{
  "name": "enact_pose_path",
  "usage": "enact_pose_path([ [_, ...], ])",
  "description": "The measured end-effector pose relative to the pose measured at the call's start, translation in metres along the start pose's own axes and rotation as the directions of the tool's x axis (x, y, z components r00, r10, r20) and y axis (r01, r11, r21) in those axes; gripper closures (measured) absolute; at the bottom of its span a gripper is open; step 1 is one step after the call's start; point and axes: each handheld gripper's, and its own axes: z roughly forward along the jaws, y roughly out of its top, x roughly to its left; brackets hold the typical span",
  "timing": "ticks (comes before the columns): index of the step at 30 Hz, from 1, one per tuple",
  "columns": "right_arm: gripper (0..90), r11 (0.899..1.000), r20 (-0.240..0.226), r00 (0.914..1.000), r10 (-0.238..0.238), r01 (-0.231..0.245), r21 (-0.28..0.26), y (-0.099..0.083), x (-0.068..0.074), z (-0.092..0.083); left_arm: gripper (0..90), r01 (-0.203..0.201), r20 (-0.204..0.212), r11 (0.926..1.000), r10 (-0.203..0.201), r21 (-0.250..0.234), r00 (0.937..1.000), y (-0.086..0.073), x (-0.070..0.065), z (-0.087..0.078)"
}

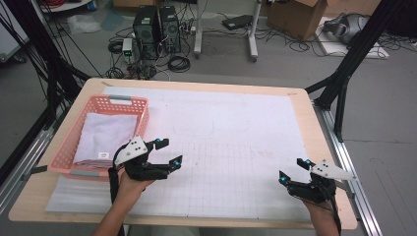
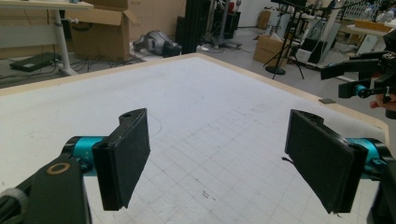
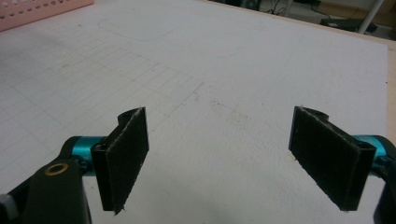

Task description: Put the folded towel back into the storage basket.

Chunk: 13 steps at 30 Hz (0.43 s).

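Two grippers hover over a wide table point(image 1: 314, 147) whose top is covered by a white gridded sheet point(image 1: 231, 147), the largest thing beneath them. Just to the outer side of the left gripper point(image 1: 169, 153), and touching nothing of it, sits a pink perforated basket point(image 1: 142, 104) holding a folded white cloth point(image 1: 105, 135) with a small label near its closer edge; the basket's near corner lies right beside that gripper's grey plate. The left gripper has its jaws spread wide with nothing between them, and its own view shows only bare grid between the black pads point(image 2: 123, 158). The right gripper point(image 1: 294, 169) hangs well apart from the basket, near the table's edge on the person's right, its jaws likewise wide apart and empty; between its pads point(image 3: 125, 156) lies plain sheet with faint pencil marks. Nothing stands between either gripper and the basket. Beyond the far edge of the table, on the floor, are computer towers point(image 1: 156, 30), tangled cables and a cardboard box point(image 1: 295, 17).
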Motion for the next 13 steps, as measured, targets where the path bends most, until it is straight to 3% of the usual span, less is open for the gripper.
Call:
enact_pose_path([
  [13,18.8,1.0,-0.003,1.0,0.002,-0.002,-0.003,-0.0004,-0.0015,0.0007,22.3,0.002,0.003,1.0,-0.002,0.005,1.0,-0.0008,0.0009,0.0013],
])
